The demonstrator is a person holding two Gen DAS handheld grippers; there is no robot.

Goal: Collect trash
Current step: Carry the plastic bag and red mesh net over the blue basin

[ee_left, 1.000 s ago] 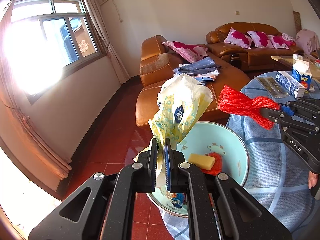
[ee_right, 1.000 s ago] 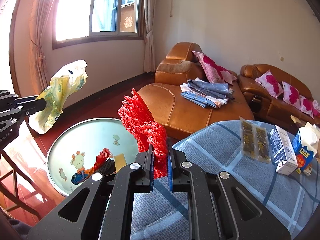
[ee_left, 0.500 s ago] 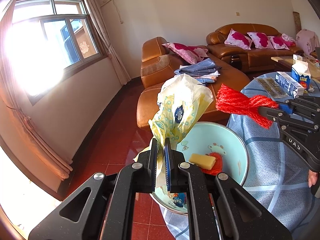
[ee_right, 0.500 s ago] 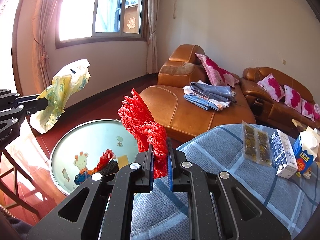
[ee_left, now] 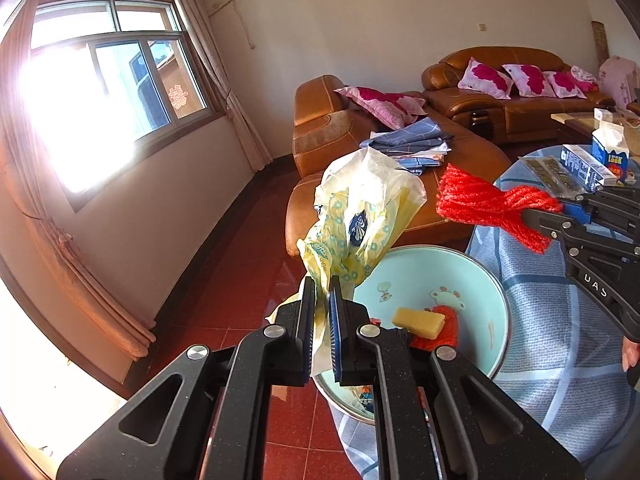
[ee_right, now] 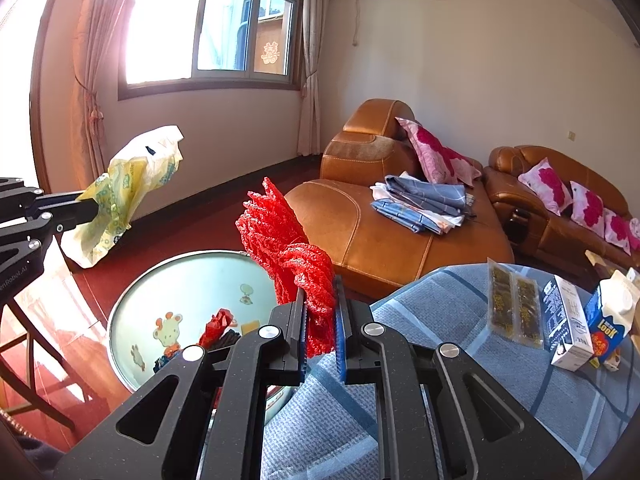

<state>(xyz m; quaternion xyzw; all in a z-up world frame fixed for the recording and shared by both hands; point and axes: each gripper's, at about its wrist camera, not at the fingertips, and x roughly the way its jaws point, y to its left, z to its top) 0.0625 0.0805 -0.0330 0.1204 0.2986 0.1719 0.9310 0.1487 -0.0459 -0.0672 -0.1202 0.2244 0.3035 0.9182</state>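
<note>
My left gripper (ee_left: 321,284) is shut on a crumpled yellow plastic bag (ee_left: 360,220) and holds it up above the near-left rim of a pale blue basin (ee_left: 472,276). The bag also shows in the right wrist view (ee_right: 128,188). My right gripper (ee_right: 320,308) is shut on a red mesh net (ee_right: 288,248), held above the edge of the basin (ee_right: 180,276). The net shows at the right in the left wrist view (ee_left: 480,204). The basin holds a yellow block (ee_left: 418,322), red scraps and dark bits.
A round table with a blue checked cloth (ee_right: 440,304) carries two flat snack packets (ee_right: 516,308), a white carton (ee_right: 568,324) and a blue milk carton (ee_right: 608,320). Brown leather sofas (ee_right: 380,220) with pink cushions and folded cloths stand behind. The floor is red tile.
Both grippers have lifted slightly and kept their hold. The basin sits lower and a little further off in both views.
</note>
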